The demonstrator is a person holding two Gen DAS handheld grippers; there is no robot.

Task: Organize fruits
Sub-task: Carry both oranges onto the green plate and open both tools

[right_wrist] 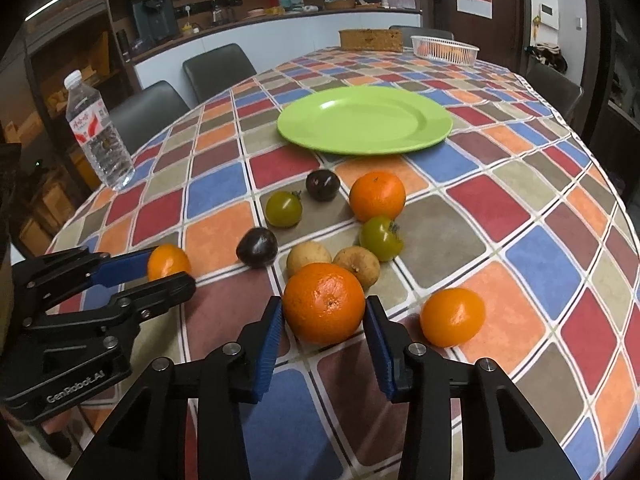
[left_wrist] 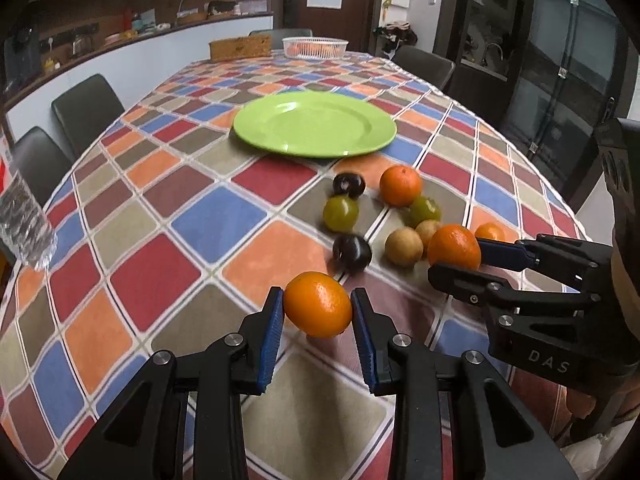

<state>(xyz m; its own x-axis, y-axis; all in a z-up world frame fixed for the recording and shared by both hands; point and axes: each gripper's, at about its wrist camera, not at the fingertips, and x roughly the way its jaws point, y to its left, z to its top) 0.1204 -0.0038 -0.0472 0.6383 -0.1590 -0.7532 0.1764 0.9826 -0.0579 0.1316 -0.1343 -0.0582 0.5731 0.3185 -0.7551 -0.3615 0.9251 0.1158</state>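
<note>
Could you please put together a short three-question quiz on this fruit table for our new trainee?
1. True or false: the green plate already holds fruit.
2. Multiple choice: what does the left gripper grip? A) a dark plum B) a small orange C) a green tomato
3. How many oranges lie loose on the tablecloth, gripped by neither tool?

Key
1. False; the plate is bare.
2. B; its jaws close on the small orange.
3. Two: one orange near the plate, another orange beside the right gripper, whose jaws press the large orange.
</note>
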